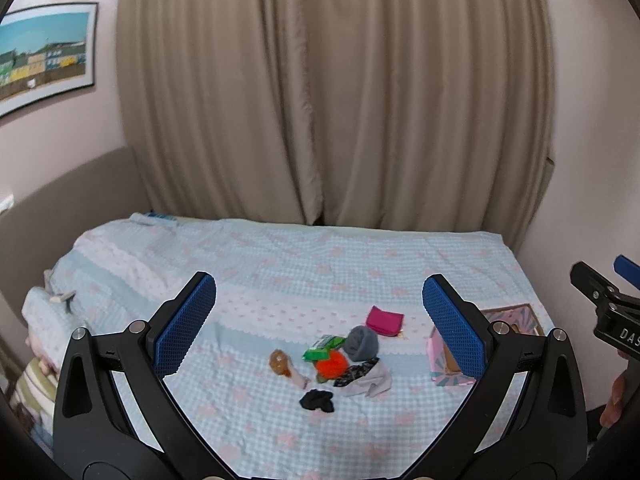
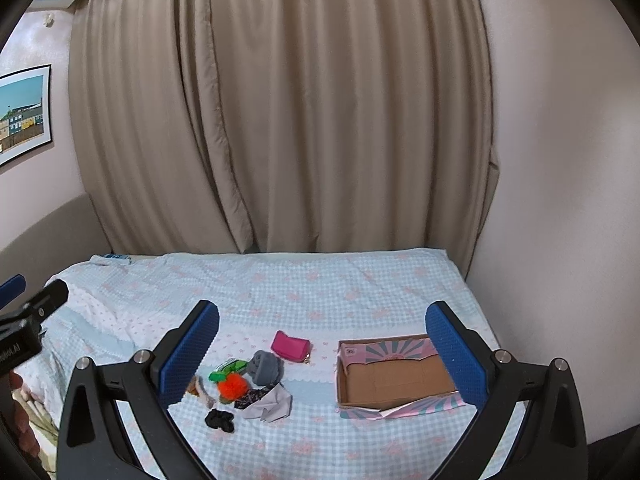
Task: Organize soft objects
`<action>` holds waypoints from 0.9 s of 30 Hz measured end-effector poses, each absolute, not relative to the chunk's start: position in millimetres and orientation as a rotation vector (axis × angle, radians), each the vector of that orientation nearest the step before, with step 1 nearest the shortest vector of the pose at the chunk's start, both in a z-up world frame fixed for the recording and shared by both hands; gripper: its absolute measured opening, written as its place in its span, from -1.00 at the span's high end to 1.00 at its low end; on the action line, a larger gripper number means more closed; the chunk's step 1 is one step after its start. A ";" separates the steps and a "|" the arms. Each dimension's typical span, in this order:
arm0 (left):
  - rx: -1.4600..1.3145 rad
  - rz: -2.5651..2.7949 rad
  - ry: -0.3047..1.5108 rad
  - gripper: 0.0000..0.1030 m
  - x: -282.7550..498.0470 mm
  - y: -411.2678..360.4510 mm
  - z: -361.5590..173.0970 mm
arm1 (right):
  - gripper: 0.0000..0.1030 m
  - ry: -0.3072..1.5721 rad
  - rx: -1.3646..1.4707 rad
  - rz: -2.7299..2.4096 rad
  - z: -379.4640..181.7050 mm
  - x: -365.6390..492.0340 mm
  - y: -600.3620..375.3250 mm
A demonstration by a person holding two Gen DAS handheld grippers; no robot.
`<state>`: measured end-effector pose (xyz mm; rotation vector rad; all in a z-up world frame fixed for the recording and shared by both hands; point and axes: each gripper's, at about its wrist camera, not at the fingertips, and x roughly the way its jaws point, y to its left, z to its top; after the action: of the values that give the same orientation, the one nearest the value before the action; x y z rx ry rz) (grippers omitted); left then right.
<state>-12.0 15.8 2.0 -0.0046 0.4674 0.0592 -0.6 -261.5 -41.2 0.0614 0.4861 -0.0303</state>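
Observation:
A small pile of soft things lies on the bed: a grey rolled cloth (image 1: 362,343) (image 2: 265,366), an orange pom-pom (image 1: 331,363) (image 2: 232,385), a green item (image 1: 322,347), a black scrunchie (image 1: 317,400) (image 2: 220,419), a pale cloth (image 1: 370,381) (image 2: 270,405) and a pink pouch (image 1: 385,320) (image 2: 291,345). An open cardboard box (image 2: 394,378) (image 1: 448,364) sits to their right. My left gripper (image 1: 320,312) and right gripper (image 2: 322,340) are both open, empty and held above the bed, short of the pile.
The bed has a light blue checked cover (image 2: 320,288). Beige curtains (image 1: 332,92) hang behind it. A wall stands close on the right (image 2: 560,200). A brown and pink toy (image 1: 282,364) lies left of the pile. Pillows lie at the left (image 1: 44,320).

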 end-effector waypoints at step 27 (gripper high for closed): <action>-0.036 -0.215 0.924 -0.99 170.4 202.5 -247.0 | -1.00 0.746 0.092 -0.182 -256.2 83.7 -115.0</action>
<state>170.4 202.5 -247.0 -0.0359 0.9242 -0.2147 83.7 -115.0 -256.2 0.0922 0.7459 -0.1824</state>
